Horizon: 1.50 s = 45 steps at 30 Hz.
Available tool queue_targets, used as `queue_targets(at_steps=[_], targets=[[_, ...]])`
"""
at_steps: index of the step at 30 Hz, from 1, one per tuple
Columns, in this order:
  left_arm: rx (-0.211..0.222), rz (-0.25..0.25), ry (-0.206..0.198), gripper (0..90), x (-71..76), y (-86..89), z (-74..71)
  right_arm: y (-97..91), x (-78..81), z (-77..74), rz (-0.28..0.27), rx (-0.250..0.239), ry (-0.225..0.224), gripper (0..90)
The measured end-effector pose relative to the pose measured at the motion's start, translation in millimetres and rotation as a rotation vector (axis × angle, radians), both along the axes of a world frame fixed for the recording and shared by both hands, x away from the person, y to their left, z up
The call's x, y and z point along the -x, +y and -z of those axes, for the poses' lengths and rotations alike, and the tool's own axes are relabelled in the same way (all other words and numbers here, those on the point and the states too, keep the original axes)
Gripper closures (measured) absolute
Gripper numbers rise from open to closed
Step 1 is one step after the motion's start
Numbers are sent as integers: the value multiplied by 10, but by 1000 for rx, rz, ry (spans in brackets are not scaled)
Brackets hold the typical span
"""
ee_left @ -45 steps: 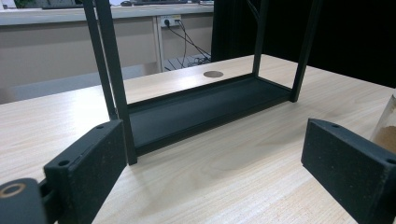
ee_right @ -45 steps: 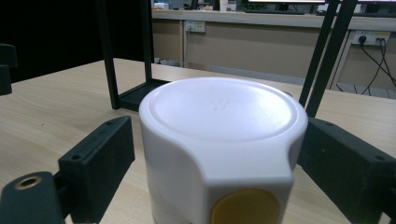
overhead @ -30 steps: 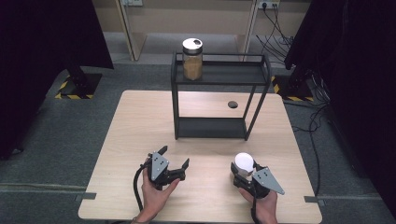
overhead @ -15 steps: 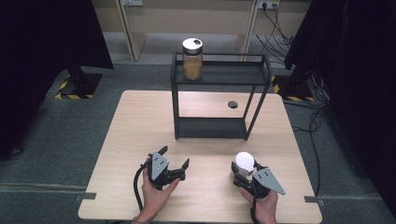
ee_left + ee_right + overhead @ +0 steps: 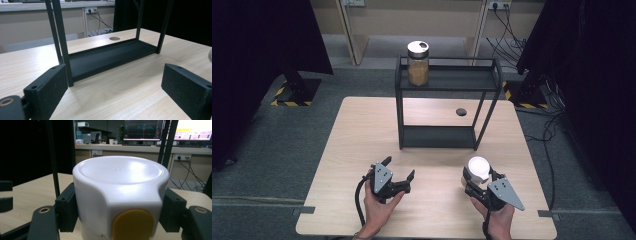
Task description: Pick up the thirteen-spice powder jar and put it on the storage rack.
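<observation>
**One jar on the rack, one white-lidded jar in our right grip**

We count one worktop [image 5: 362, 150], one black two-shelf rack [image 5: 447, 80], and two jars. The first jar [image 5: 418, 62] stands upright on the rack's top shelf, at its left end, filled with something tan under a white lid. The second jar [image 5: 478, 170] sits in front of the rack, off its right front leg and well clear of it. We also count one round dark hole [image 5: 461, 111] in the worktop, behind the rack's lower shelf, and two hand-held grippers.

Our right hand-held gripper [image 5: 120, 212] is clamped on the second jar: both black pads press the sides of its white lid, which carries a yellow tab facing the gripper's camera. Our left hand-held gripper [image 5: 398, 172] stands wide apart, with nothing between the jaws and nothing touched; it sits in front of the rack's left front leg, pointing toward the lower shelf.

The rack's lower shelf is bare, and its four thin posts leave the front side open between them. Bare worktop lies between the rack and both grippers, and a broad strip runs to the left of the rack. The right gripper is near the worktop's front right corner; the left one is near the front edge.
</observation>
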<state>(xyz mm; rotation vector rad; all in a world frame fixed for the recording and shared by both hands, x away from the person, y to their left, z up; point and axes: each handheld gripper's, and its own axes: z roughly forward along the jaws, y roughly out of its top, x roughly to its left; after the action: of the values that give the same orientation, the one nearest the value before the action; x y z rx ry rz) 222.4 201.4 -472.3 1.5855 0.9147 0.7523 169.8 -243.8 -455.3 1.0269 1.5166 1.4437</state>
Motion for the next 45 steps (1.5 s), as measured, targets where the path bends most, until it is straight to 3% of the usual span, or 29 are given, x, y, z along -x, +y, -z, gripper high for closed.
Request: queue_targets(at_steps=[14,29,45], targets=[[5,2,2,60,-4,12,-7,70,-59,-178,23,-44,-82,309],[12,4,2,60,2,4,-4,147,-220,-366,36,-56,-139,309],[3,12,5,60,2,-11,1,181,-424,-700,37,-63,-202,309]])
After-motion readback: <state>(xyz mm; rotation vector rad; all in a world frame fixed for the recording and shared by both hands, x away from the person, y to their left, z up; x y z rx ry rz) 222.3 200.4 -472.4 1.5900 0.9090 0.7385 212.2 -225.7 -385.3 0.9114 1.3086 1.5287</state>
